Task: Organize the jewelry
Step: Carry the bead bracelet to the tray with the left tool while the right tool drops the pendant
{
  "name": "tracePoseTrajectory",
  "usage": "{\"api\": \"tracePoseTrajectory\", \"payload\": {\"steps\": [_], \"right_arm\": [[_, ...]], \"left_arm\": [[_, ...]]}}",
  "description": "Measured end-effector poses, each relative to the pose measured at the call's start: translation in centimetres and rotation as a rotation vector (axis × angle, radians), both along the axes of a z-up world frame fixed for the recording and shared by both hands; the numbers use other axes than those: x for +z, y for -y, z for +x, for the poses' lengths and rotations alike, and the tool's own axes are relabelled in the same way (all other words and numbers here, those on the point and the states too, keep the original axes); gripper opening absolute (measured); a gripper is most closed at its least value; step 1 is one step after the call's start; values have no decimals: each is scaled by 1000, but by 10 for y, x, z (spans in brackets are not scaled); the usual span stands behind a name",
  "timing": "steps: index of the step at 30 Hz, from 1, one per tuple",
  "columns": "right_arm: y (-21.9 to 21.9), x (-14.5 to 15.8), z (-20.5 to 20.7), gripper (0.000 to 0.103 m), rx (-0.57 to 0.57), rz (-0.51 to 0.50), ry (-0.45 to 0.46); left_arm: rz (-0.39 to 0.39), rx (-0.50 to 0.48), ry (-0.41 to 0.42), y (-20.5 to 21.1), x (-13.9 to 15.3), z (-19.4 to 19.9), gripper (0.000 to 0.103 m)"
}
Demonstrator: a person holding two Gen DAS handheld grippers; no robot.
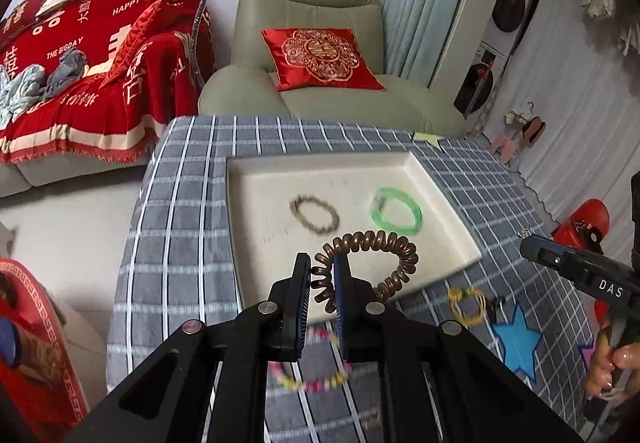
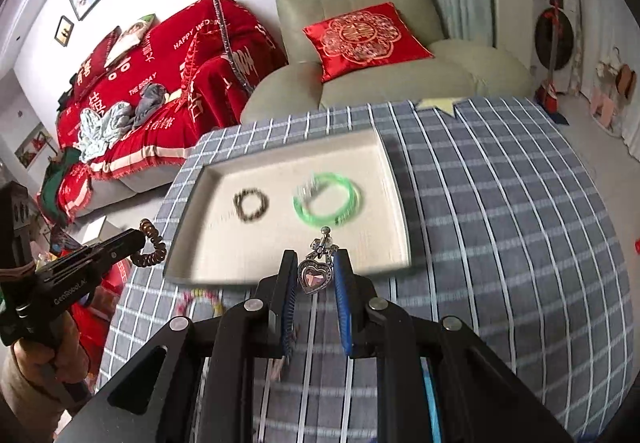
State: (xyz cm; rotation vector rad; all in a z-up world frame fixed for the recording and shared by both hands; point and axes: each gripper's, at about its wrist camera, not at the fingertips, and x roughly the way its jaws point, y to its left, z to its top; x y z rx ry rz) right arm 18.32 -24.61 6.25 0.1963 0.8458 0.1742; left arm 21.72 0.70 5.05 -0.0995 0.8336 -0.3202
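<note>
Left wrist, fingers (image 1: 322,263) gripping coil bracelet (image 1: 372,263)

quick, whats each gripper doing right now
left gripper: jaws shut on the brown coil bracelet
right gripper: jaws shut on the heart pendant

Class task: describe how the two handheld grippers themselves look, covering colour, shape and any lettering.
Both are matte black, angular frames with silver round bolts and two flat jaws lined with ribbed blue pads. The left gripper shows "GeoRobot" style lettering on its side in the right wrist view; the right gripper carries white "DAS" lettering.
</note>
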Motion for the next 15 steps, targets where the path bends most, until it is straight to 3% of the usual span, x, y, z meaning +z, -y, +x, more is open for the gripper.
{"api": "tracePoseTrajectory", "payload": {"steps": [8, 15], "right_arm": [[-12, -8, 63, 20, 28, -6, -34], [-25, -47, 106, 20, 48, -21, -110]], "left_arm": [[69, -9, -33, 11, -8, 56, 28], [105, -30, -104, 24, -43, 79, 28]]}}
